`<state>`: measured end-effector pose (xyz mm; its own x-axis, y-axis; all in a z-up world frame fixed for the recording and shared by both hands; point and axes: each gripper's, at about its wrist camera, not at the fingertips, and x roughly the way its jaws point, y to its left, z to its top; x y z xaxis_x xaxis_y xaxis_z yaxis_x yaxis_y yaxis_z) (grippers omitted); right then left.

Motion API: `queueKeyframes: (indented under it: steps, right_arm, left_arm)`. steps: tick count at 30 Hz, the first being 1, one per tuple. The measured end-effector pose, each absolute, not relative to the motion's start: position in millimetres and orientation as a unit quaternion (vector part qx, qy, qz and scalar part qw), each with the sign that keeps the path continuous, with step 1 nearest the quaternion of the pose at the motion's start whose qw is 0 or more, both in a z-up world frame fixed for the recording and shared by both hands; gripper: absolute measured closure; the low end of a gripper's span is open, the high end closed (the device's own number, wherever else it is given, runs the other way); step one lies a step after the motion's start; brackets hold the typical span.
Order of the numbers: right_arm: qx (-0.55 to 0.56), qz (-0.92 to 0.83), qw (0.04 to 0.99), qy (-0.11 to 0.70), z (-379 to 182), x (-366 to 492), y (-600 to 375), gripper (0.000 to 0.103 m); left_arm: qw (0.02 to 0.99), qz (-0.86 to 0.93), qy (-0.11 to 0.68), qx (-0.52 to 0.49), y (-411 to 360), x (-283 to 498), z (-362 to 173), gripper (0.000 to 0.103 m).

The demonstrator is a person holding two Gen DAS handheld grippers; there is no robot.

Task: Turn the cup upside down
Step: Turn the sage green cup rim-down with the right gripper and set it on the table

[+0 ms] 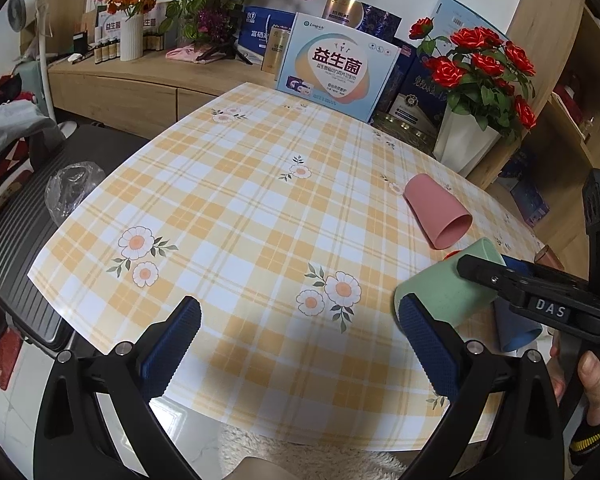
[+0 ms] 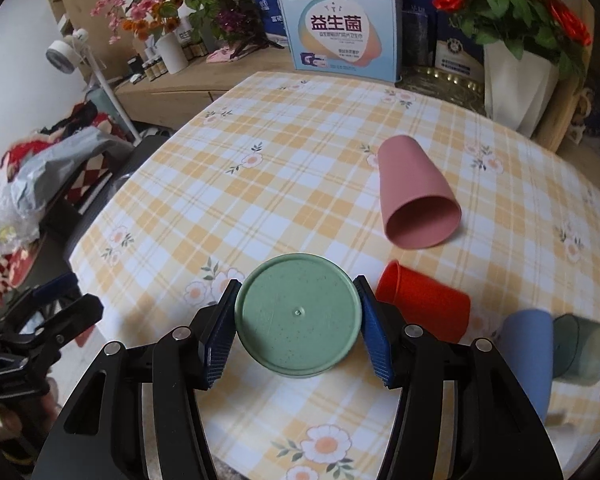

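My right gripper [image 2: 298, 320] is shut on a light green cup [image 2: 297, 314], whose flat base faces the camera; both blue pads press its sides. In the left wrist view the same green cup [image 1: 444, 288] is held tilted just above the table by the right gripper [image 1: 496, 276]. My left gripper [image 1: 300, 344] is open and empty over the table's front edge. A pink cup [image 2: 414, 194] lies on its side, mouth toward me. A red cup [image 2: 428, 306], a blue cup [image 2: 530, 356] and a dark green cup [image 2: 582, 348] lie at the right.
The table has a yellow plaid cloth [image 1: 260, 216]. A product box [image 1: 336, 66] and a white pot of red roses [image 1: 466, 140] stand at the far edge. A dark suitcase [image 1: 24, 248] sits left of the table.
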<state>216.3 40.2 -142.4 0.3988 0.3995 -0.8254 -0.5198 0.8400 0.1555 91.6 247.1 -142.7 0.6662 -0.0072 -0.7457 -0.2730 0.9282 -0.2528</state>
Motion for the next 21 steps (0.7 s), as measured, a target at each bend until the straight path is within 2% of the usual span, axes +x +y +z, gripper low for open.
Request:
queueKeyframes:
  steps: [11,21]
  right_arm:
    - [-0.118,0.272,0.835,0.464,-149.4,213.8,59.6,0.048]
    - [-0.1,0.276,0.835,0.465,-136.4,212.1,58.0,0.047]
  left_arm:
    - [0.894,0.088,0.404,-0.175,255.9,88.9,-143.8,0.006]
    - [0.898,0.092,0.395,-0.171,258.6,85.8,-132.7,0.006]
